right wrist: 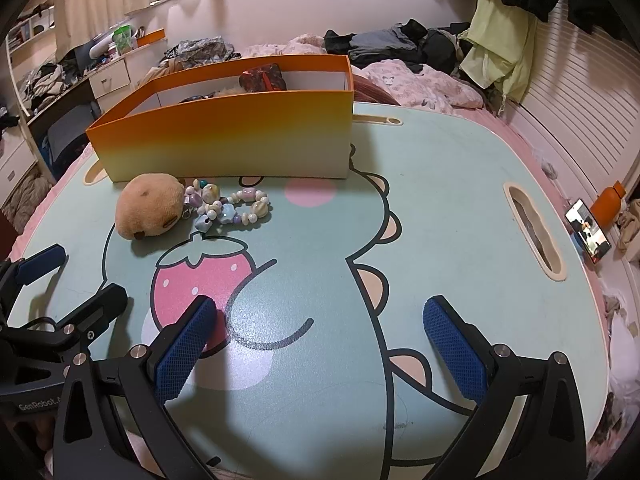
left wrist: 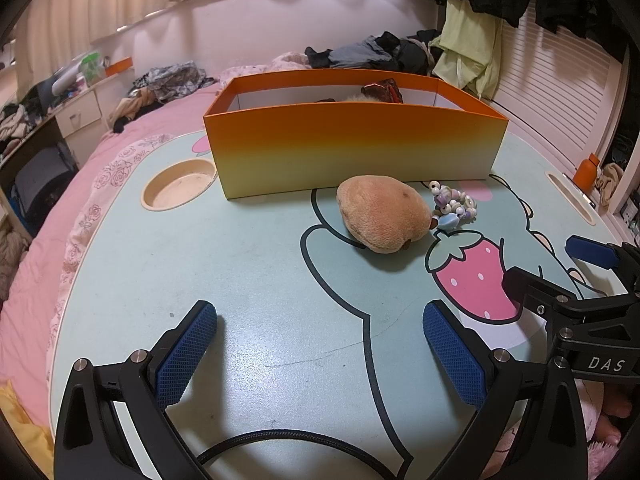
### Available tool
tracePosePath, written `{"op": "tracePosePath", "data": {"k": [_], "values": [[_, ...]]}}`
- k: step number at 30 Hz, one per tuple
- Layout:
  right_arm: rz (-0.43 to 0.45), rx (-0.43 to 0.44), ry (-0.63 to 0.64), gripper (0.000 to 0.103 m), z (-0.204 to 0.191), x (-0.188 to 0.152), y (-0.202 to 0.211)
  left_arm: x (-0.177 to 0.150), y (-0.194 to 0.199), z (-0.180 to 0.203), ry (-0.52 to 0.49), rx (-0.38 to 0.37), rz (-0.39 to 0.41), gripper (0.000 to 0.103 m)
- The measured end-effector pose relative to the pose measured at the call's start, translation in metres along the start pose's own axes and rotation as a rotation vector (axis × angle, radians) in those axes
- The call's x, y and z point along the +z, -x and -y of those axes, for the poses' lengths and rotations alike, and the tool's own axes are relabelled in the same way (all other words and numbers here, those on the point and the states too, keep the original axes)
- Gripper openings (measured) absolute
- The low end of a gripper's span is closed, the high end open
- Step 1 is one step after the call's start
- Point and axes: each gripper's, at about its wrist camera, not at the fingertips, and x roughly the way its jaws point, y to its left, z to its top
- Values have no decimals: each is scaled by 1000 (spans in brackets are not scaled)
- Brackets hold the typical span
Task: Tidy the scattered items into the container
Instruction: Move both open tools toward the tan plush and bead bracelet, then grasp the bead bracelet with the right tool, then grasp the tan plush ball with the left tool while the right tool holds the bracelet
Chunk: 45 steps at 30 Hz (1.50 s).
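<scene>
An orange-to-cream box (left wrist: 352,148) (right wrist: 228,140) stands at the far side of the lap table, with a dark red item (left wrist: 382,89) (right wrist: 264,76) and other things inside. In front of it lies a tan plush toy (left wrist: 382,214) (right wrist: 150,210), and a string of pastel beads (left wrist: 454,205) (right wrist: 230,206) touches its right side. My left gripper (left wrist: 320,320) hangs open over the near table, empty. My right gripper (right wrist: 320,320) is open and empty too; in the left wrist view it (left wrist: 556,268) shows at the right edge.
The mint table top (left wrist: 248,264) (right wrist: 440,184) has a round cup recess (left wrist: 179,185) at left and a slot (right wrist: 534,226) at right. A phone (right wrist: 588,230) and orange bottle (right wrist: 608,204) stand off the right side. Pink bedding with piled clothes surrounds the table.
</scene>
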Motion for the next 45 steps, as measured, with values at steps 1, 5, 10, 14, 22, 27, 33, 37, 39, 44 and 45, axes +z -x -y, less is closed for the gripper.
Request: {"op": "tracePosePath", "data": {"k": [1,5,10,14,22,27,33,37,39,44,45], "values": [[2,8,4,103,0,0,0,0,0,-1,6,-4,4,103],[24,67,-9,84,-2,9,6,0,5,-6,48,-18,27,103],[18,156,-9,69,-20,40,-4,1,5,-8,59,-20,30,103],[-8,157,-9,69,-32,56,-19,0,5,-8,60,-22,30,103],[-17,73,62,26,-46,53,-31,0,6,-8,59,-23,30,103],[17,140,9,20,-32,45,-22,1,6,-8,59,-24,30,103],[130,222,-33,20,-9,33,8,2,7,-12,78,-52,33,103],[148,253,-63,20,8,28,18,7,6,-13,87,-73,35,103],[156,238,-67,20,14,27,22,13,6,-11,75,-75,39,103],[154,239,-98,20,19,31,22,42,1,-5,84,-131,14,103],[155,236,-99,20,18,31,22,49,-2,-4,92,-135,8,103]]}}
